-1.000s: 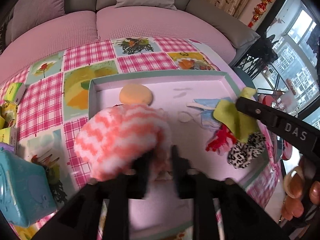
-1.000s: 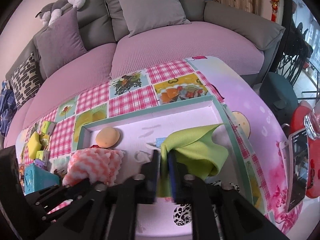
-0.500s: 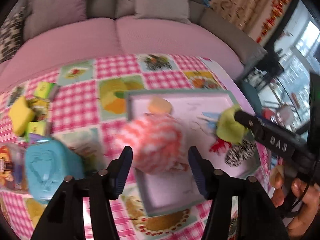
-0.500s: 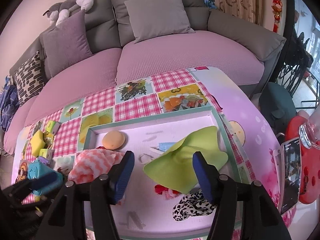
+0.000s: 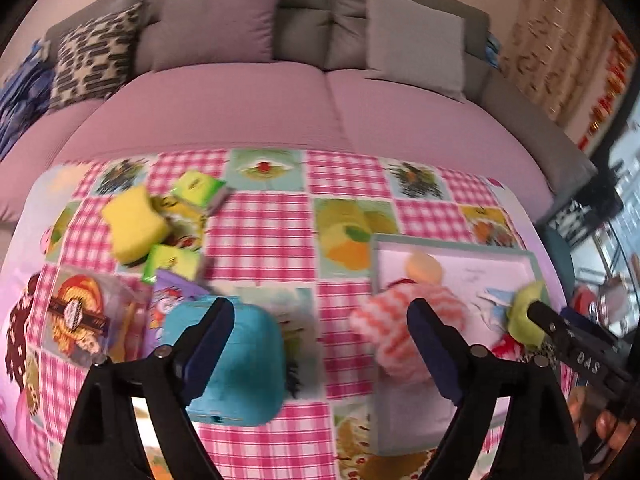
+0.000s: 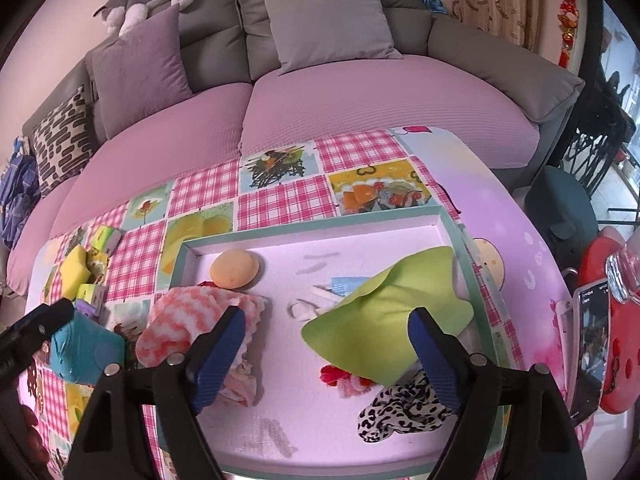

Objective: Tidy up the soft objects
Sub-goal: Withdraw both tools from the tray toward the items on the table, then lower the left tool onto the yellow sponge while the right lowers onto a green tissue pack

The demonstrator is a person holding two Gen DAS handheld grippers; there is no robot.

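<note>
While both grippers' jaws just spread empty, green cloth point(image 6: 384, 312) lies against tray point(image 6: 460, 240) right wall.

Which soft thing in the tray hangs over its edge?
The pink-and-white fluffy cloth: it drapes over the tray's left rim. The green cloth lies inside.

A tray point(image 6: 466, 264) lies on the table point(image 6: 280, 200), with a sofa point(image 6: 360, 120) beyond. In the tray: a round puff point(image 6: 235, 269) far left, a knitted cloth point(image 6: 188, 320) over the near-left rim, a flat cloth point(image 6: 384, 312) right, apparently covering a spotted fabric point(image 6: 400, 416) nearer. Boxes point(image 6: 86, 340) lie left of the tray.
</note>
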